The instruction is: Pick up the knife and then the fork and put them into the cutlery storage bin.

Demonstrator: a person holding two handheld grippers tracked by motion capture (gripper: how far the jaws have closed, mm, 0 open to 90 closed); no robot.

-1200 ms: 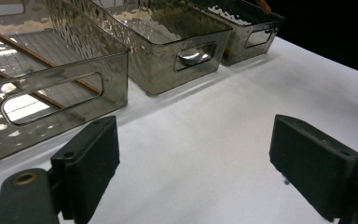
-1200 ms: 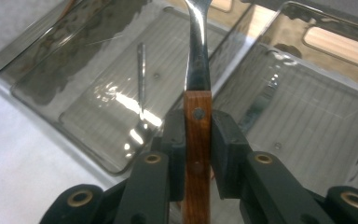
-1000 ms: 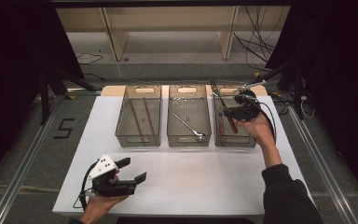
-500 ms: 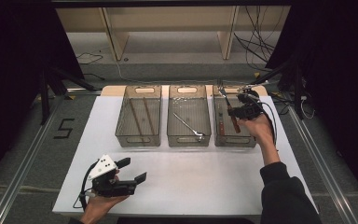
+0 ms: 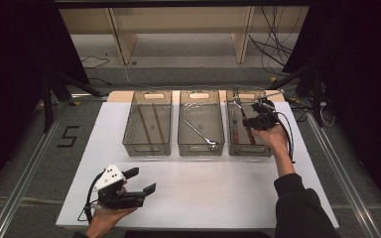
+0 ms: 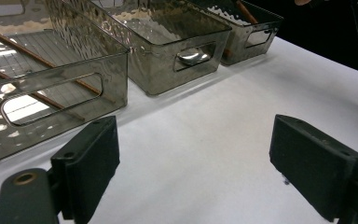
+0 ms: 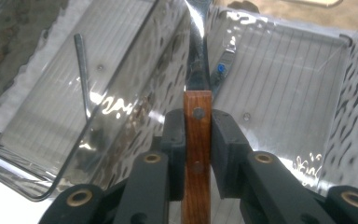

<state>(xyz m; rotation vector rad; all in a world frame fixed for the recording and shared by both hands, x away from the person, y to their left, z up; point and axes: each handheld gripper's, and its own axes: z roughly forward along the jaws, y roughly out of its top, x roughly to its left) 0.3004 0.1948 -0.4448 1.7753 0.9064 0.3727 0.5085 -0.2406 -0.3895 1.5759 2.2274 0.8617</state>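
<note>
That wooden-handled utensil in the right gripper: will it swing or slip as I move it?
Probably stiff: the wooden-handled utensil has a riveted handle and metal shaft. It may pivot, since the right gripper clamps only the handle's narrow edges. The wood likely grips better than metal.

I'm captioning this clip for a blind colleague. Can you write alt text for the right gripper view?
The right hand-held gripper is clamped on the wooden handle of a metal utensil, held above a clear plastic bin. A second utensil with a blue dot lies on that bin's ribbed floor, and a thin metal utensil lies in the neighbouring bin.
</note>
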